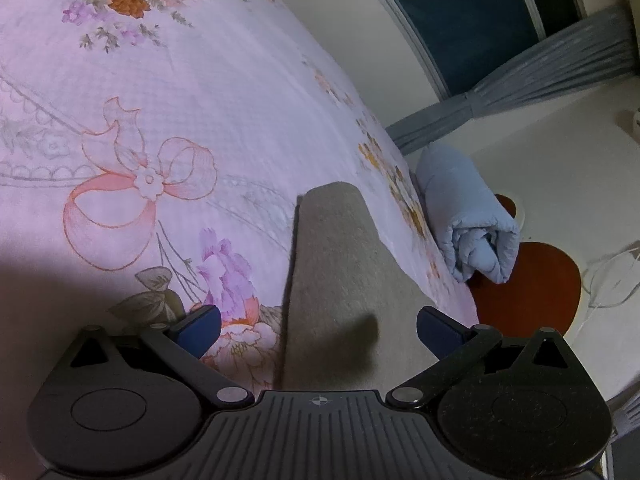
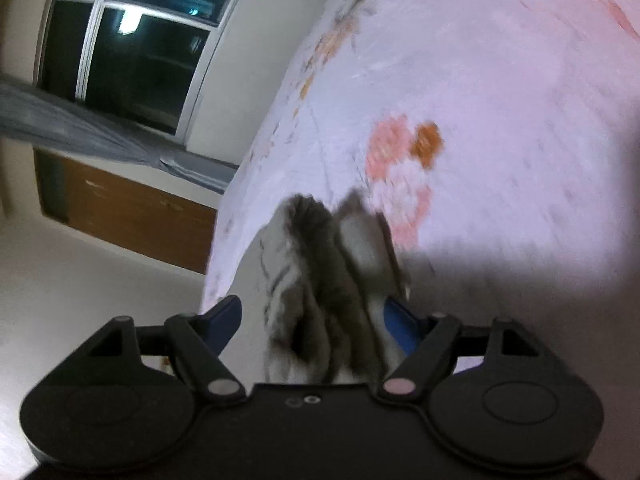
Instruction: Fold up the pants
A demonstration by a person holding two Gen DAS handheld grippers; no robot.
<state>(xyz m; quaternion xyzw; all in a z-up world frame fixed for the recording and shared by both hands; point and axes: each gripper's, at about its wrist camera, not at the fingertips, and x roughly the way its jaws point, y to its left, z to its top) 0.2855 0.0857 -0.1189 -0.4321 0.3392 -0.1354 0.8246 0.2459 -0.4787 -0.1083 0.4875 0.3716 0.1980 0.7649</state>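
Grey-beige pants [image 1: 340,264] lie on a bed with a pale pink floral sheet [image 1: 180,100]. One flat leg runs away from my left gripper [image 1: 320,330], whose blue fingers [image 1: 200,328] stand wide apart on either side of the cloth without touching it. In the blurred right wrist view a bunched, gathered end of the pants [image 2: 320,280] sits between the jaws of my right gripper [image 2: 314,322]. The cloth leans against the right finger [image 2: 404,330], while the left finger [image 2: 224,318] stands clear of it. That gripper is open near the bed's edge [image 2: 224,240].
A rolled light-blue blanket [image 1: 468,220] lies beside the bed's far edge, over a round red-orange seat or mat [image 1: 532,288]. A white cable [image 1: 612,276] trails on the floor. A dark window [image 2: 132,48], grey curtain [image 2: 80,128] and wooden cabinet [image 2: 132,216] line the wall.
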